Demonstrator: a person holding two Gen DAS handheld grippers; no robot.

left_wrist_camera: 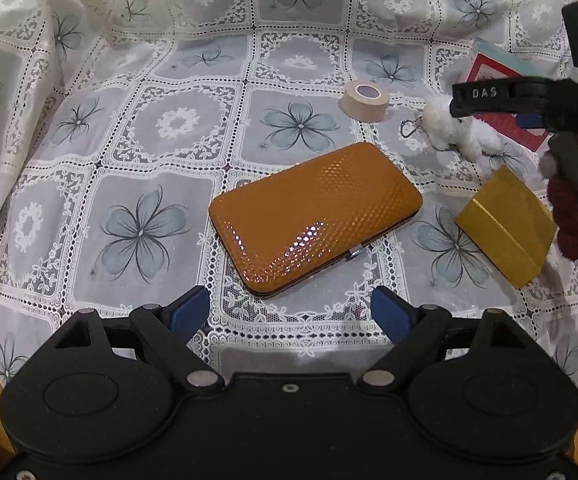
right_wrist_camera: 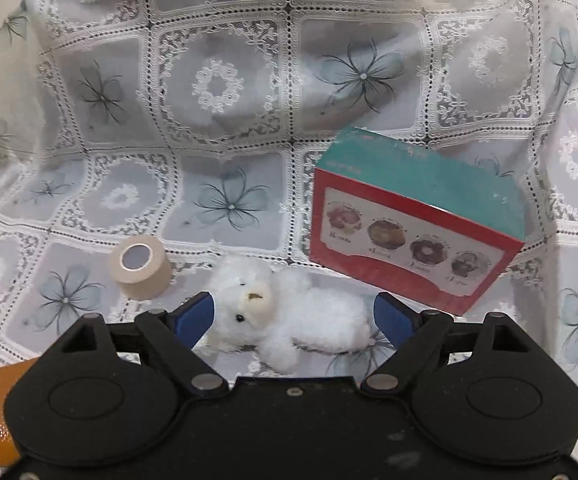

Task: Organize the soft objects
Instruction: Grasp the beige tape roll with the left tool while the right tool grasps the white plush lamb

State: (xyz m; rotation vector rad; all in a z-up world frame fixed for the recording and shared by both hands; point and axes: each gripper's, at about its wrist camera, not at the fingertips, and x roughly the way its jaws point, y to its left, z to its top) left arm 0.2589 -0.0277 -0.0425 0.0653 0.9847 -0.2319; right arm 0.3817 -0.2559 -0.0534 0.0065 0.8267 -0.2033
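Note:
A small white plush bear [right_wrist_camera: 289,316] lies on the lace cloth between the open blue fingertips of my right gripper [right_wrist_camera: 294,315]; the jaws stand either side of it without squeezing. It also shows in the left wrist view [left_wrist_camera: 455,128] at the right, under the right gripper's black body [left_wrist_camera: 529,100]. A dark red knitted item [left_wrist_camera: 571,216] hangs at the right edge there. My left gripper [left_wrist_camera: 291,314] is open and empty, just short of an orange hard case [left_wrist_camera: 315,216].
A beige tape roll [right_wrist_camera: 141,266] stands left of the bear. A red and teal doughnut box [right_wrist_camera: 413,228] stands behind it on the right. A gold box [left_wrist_camera: 507,226] lies right of the orange case. Lace cloth [left_wrist_camera: 129,128] covers the table and rises at the back.

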